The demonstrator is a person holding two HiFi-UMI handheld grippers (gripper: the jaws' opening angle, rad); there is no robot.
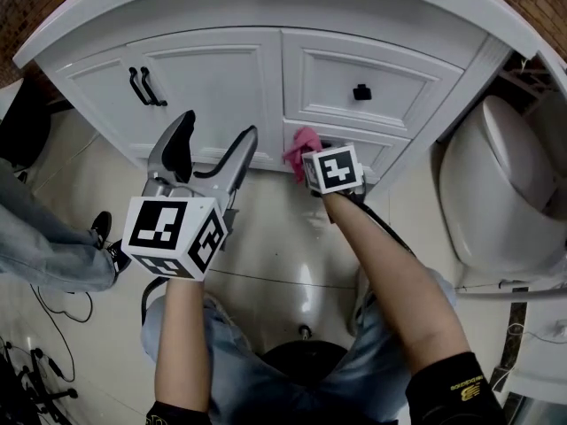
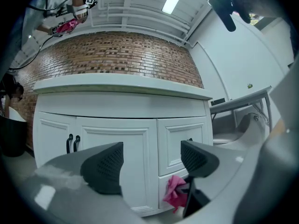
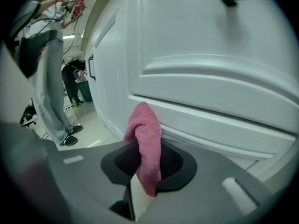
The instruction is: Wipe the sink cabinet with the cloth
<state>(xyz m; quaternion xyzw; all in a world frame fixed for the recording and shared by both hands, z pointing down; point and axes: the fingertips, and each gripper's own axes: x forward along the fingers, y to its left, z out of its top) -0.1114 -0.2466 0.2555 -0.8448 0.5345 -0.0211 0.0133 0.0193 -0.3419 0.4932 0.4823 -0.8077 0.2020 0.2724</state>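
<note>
Right gripper view: cloth point(image 3: 145, 125) pinched in right claw point(image 3: 147, 164), against sink cabinet point(image 3: 210, 92)

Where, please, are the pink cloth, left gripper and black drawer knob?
pink cloth point(image 3: 145, 121), right gripper view, its upper fold.
left gripper point(image 1: 219, 127), head view, midway between fingertips.
black drawer knob point(image 1: 361, 92), head view, its centre.

The left gripper point(image 2: 152, 164) was held with its jaws wide apart and nothing between them, while the right gripper point(image 3: 148, 160), reaching farther forward on a bare, outstretched forearm point(image 1: 390, 273), had its jaws clamped on the pink cloth point(image 3: 145, 134).
</note>
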